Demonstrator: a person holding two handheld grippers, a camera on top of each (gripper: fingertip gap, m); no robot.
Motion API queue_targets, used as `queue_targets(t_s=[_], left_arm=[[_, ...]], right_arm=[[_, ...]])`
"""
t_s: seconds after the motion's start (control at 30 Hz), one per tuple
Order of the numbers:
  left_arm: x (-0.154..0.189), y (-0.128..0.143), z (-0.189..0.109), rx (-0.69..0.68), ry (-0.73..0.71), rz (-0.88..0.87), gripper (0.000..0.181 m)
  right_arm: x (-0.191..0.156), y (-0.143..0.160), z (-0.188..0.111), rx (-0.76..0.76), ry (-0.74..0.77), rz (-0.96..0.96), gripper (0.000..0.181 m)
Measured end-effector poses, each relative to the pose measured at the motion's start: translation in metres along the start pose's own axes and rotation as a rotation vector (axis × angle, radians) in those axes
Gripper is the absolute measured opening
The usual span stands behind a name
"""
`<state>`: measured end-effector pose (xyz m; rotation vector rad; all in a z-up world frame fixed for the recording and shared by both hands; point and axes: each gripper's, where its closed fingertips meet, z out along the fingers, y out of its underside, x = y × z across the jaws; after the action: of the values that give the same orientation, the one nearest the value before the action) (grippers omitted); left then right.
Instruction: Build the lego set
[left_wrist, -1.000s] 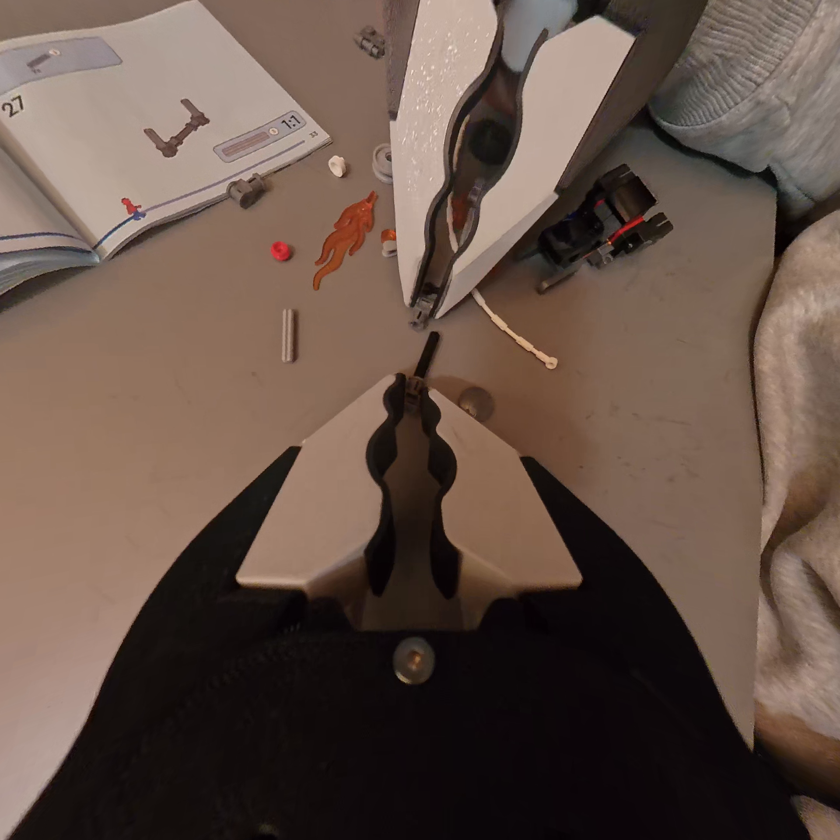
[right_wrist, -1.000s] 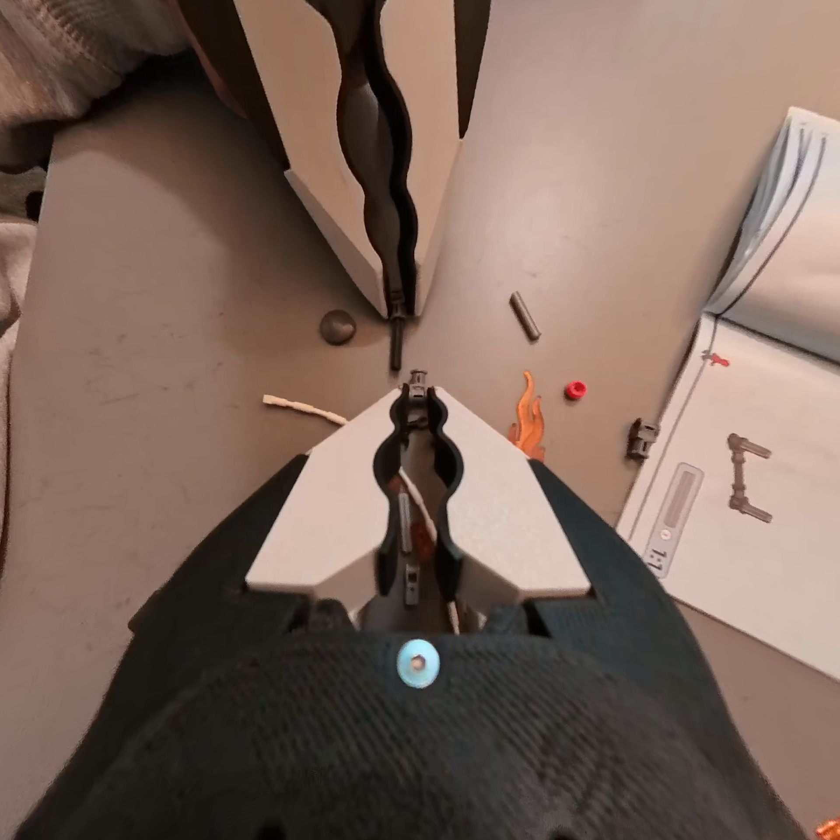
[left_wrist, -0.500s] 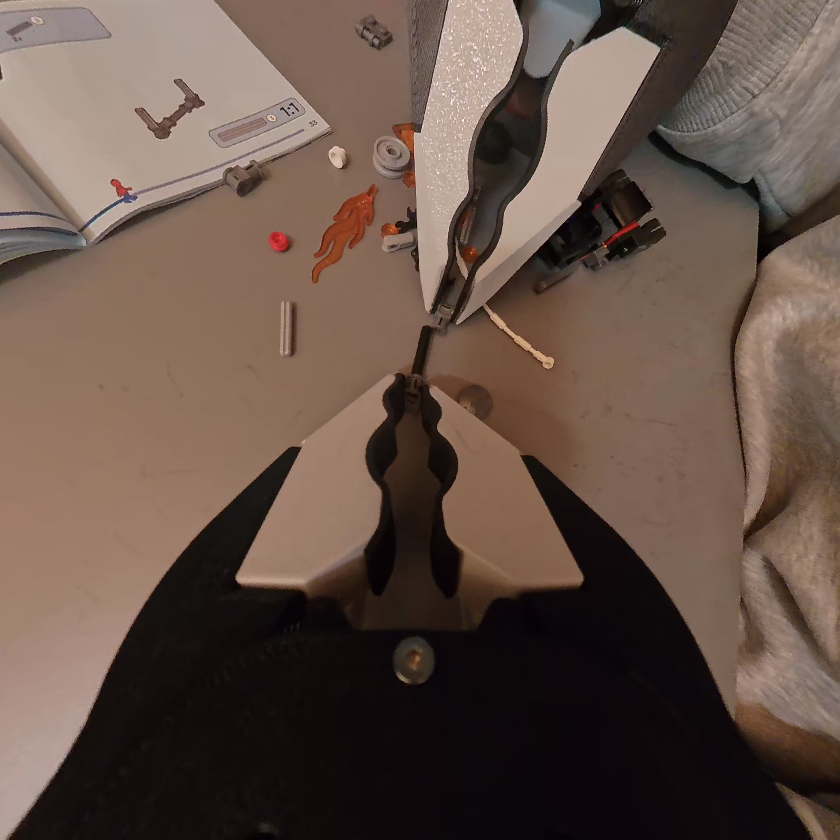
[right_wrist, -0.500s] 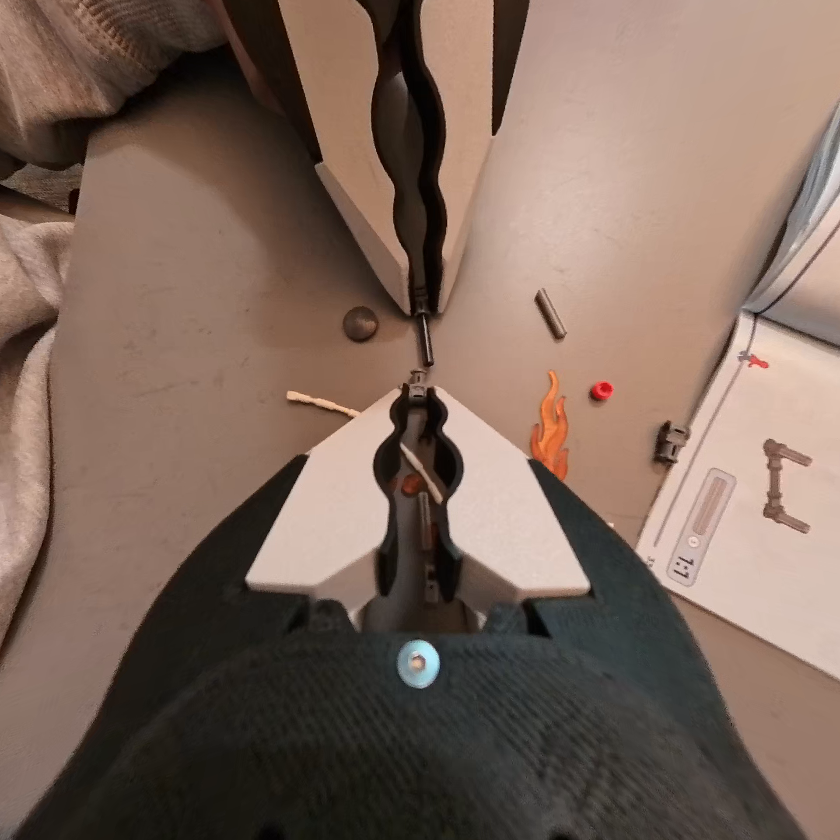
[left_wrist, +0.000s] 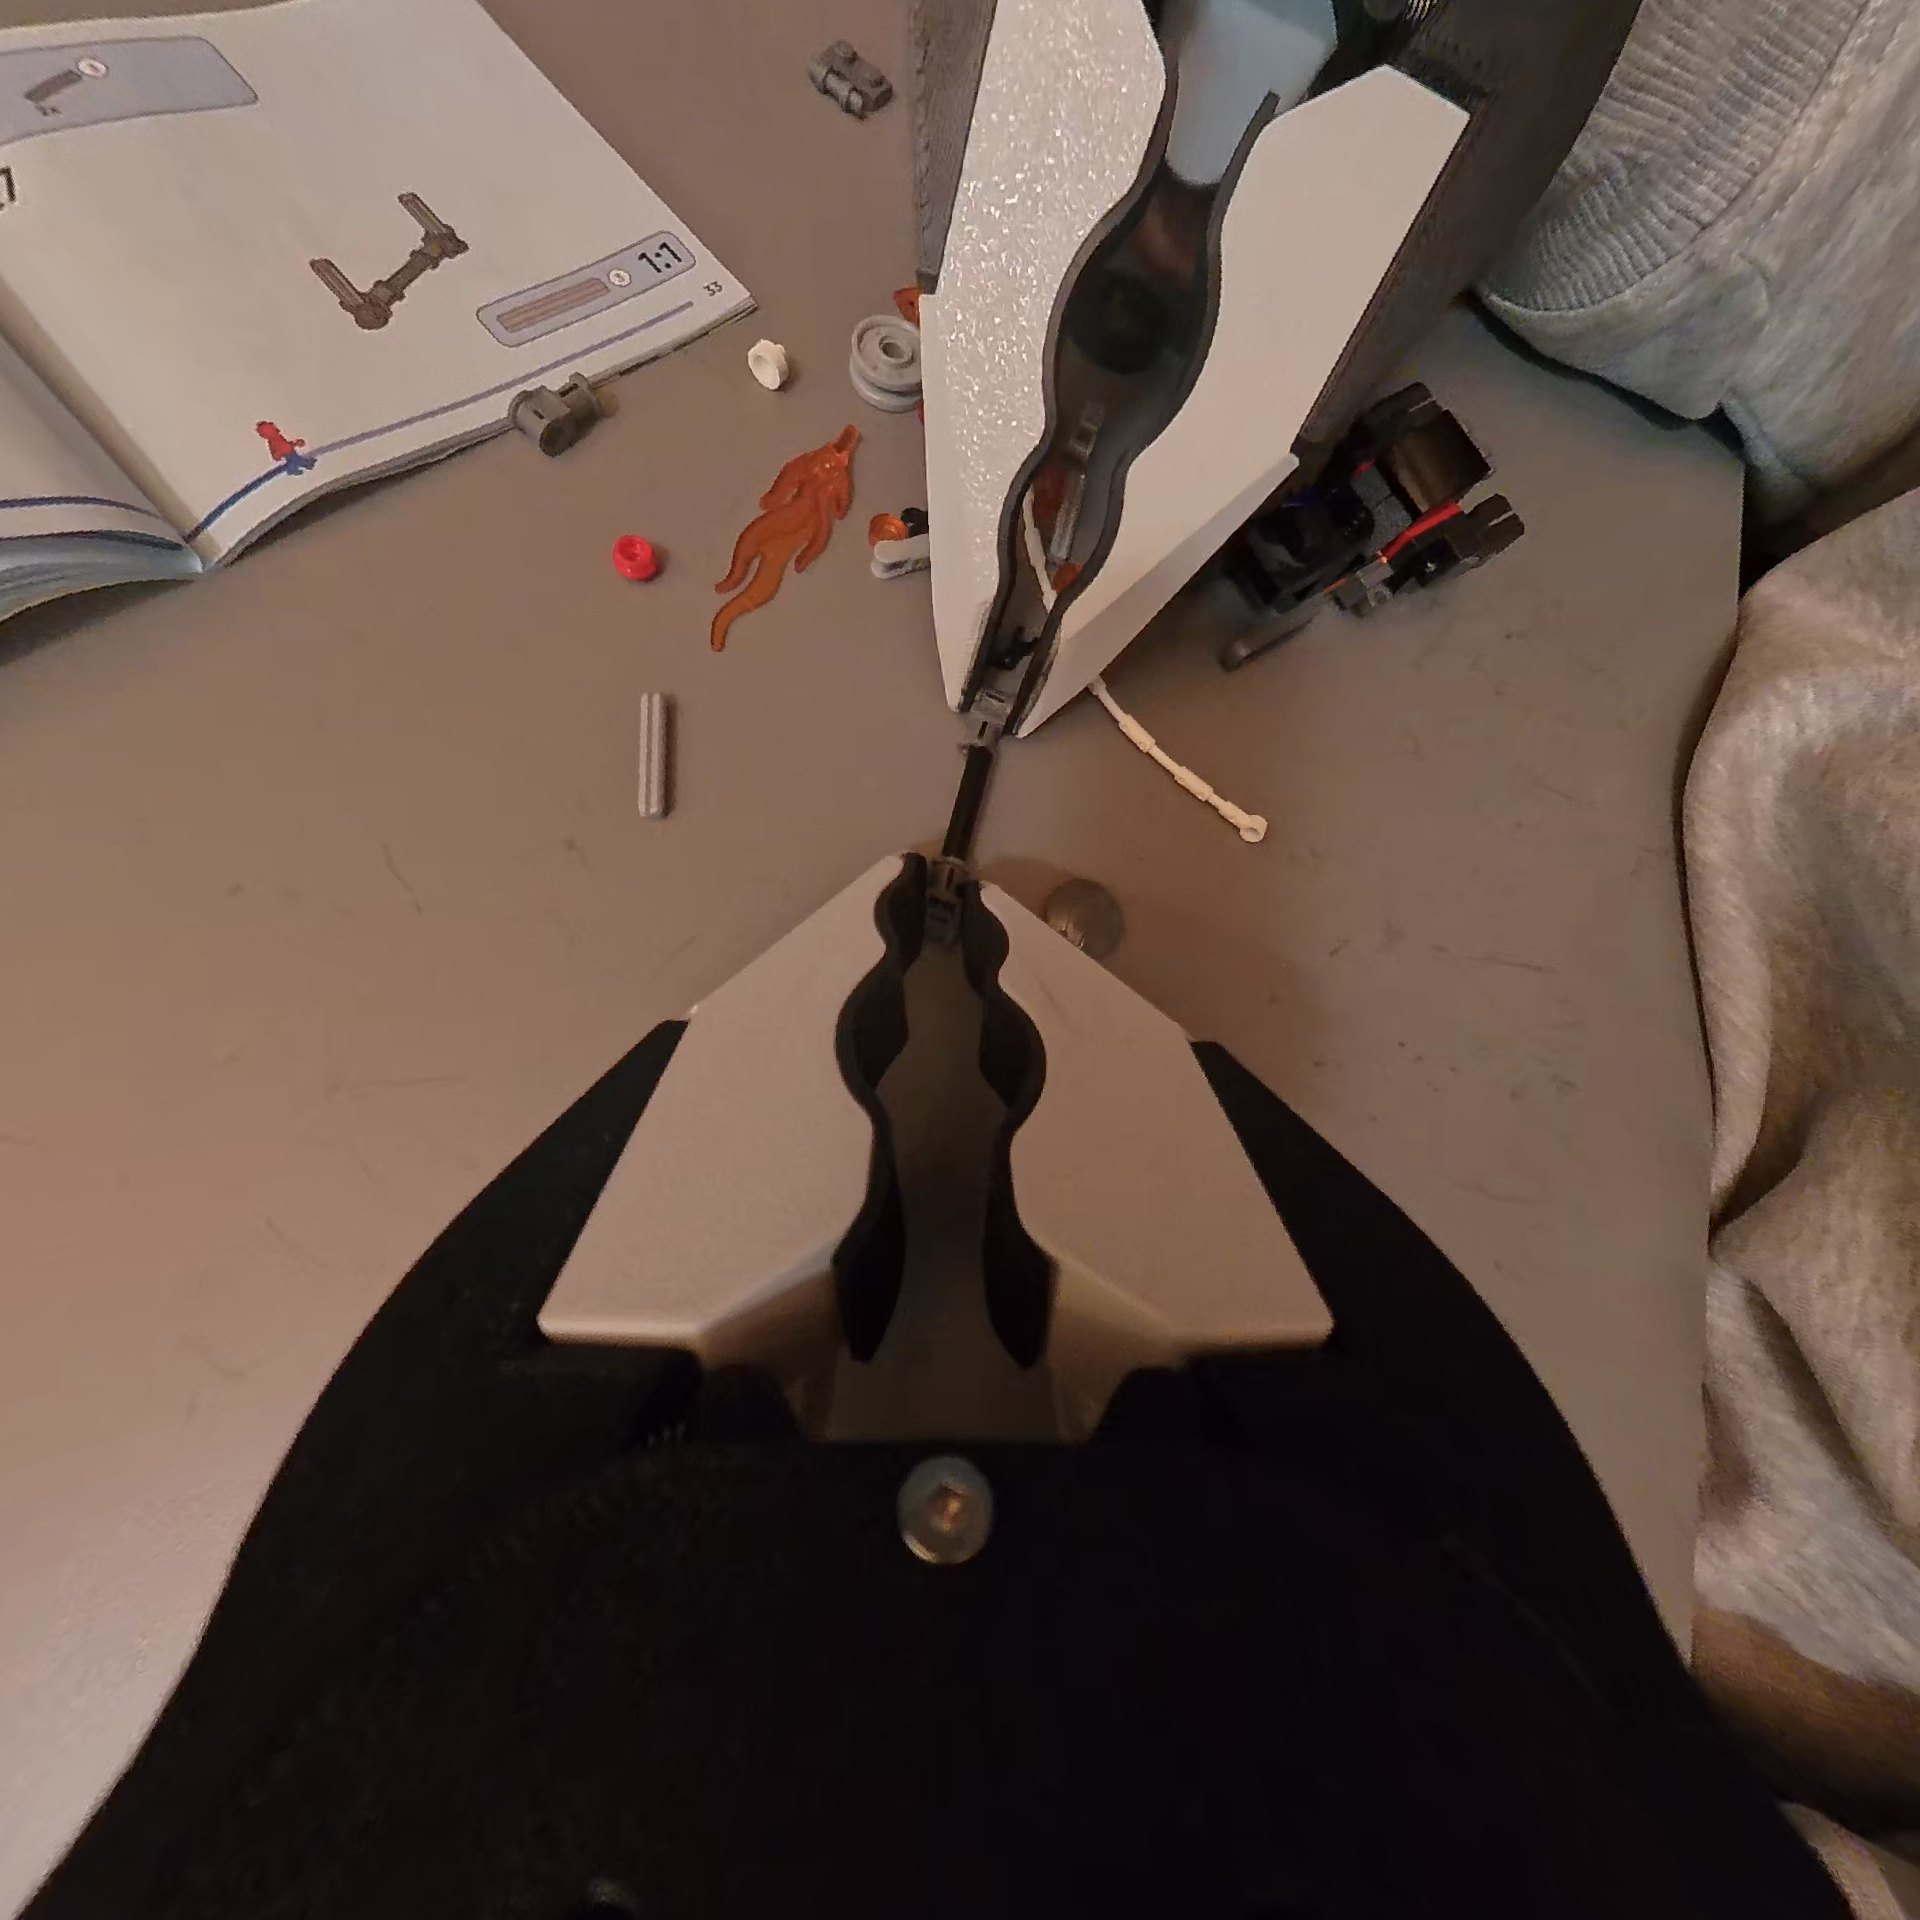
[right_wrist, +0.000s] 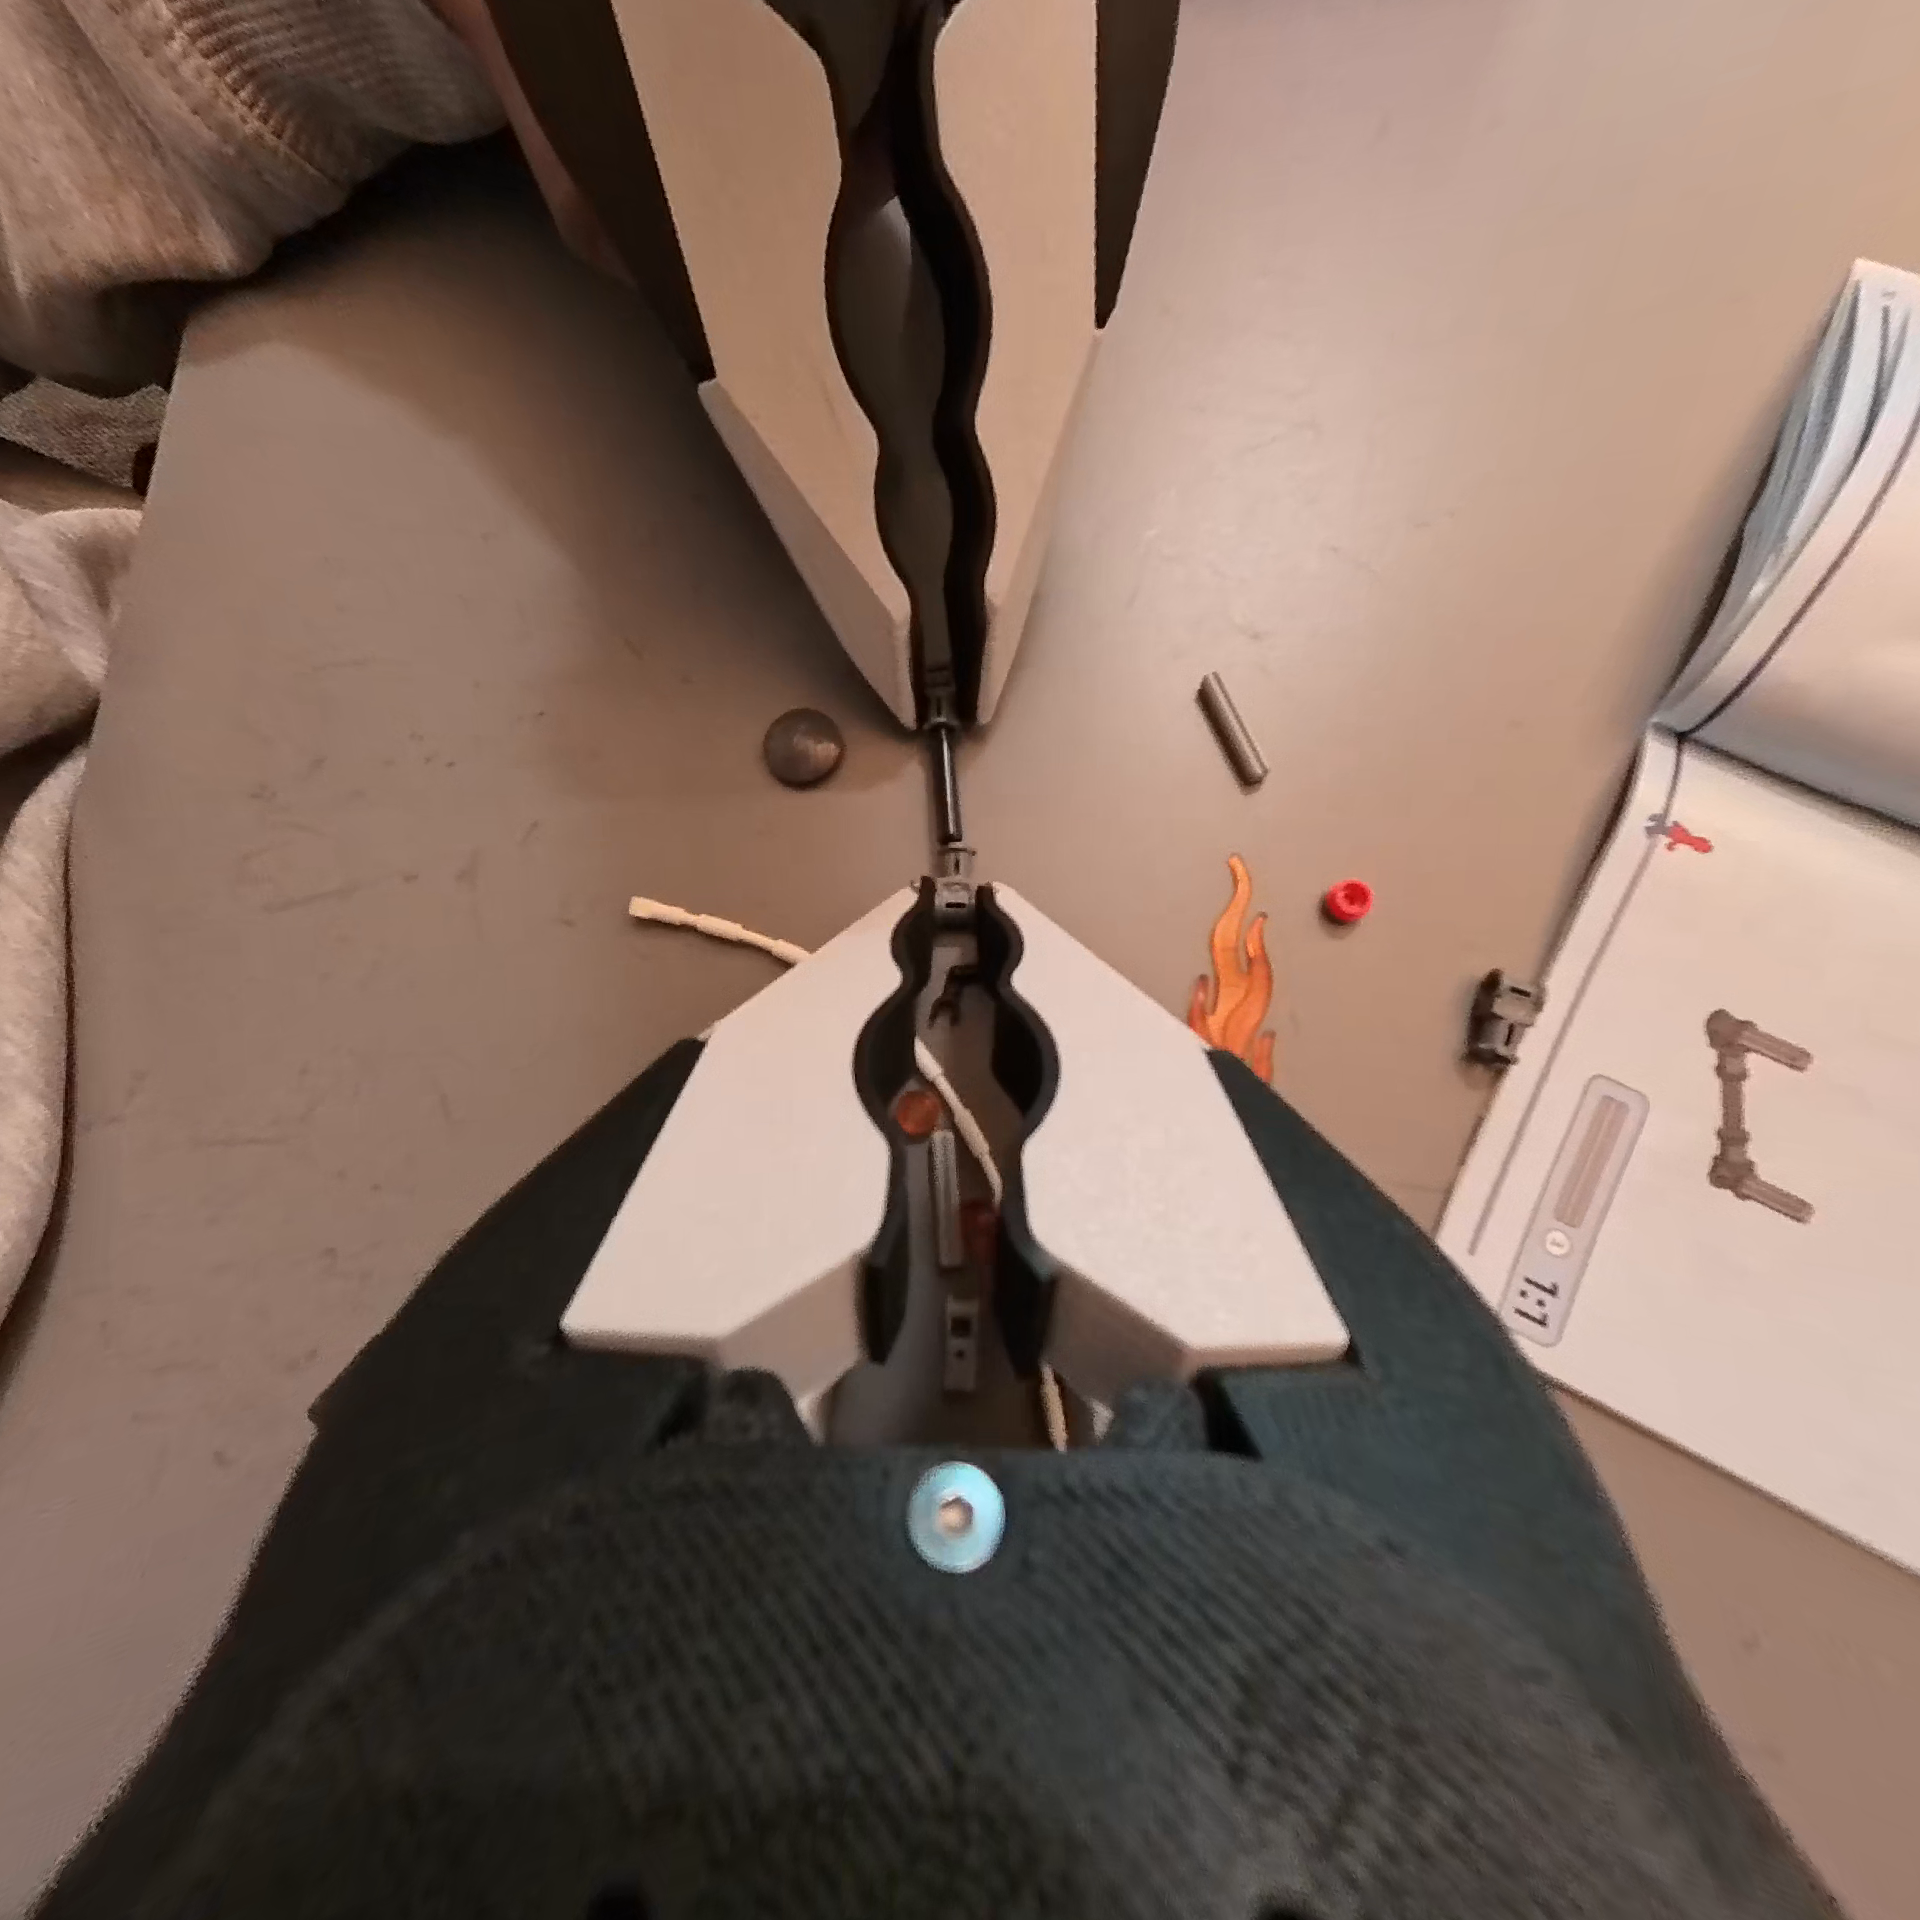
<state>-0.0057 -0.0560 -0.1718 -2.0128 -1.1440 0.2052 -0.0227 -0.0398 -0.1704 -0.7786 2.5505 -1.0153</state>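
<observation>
Left tool (left_wrist: 943, 883) and right tool (right_wrist: 948, 896), each clamped on a grey connector, share one black axle (left_wrist: 966, 795); flame piece (left_wrist: 795, 525) lies at ten o'clock.

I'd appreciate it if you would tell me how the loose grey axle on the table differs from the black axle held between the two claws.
The grey axle lies flat on the table, touched by nothing; the black axle is held off it, spanning the left claw and the right claw. The grey axle is bare; the black axle has a grey connector at each end. Both are thin straight rods.
</observation>
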Motion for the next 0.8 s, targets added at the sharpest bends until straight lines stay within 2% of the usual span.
queue_targets(t_s=[0.8], left_arm=[[0.0012, -0.0035, 0.0036, -0.001, -0.035, 0.054, 0.005]], right_arm=[[-0.0018, 0.0014, -0.0003, -0.056, 0.038, -0.080, 0.006]])
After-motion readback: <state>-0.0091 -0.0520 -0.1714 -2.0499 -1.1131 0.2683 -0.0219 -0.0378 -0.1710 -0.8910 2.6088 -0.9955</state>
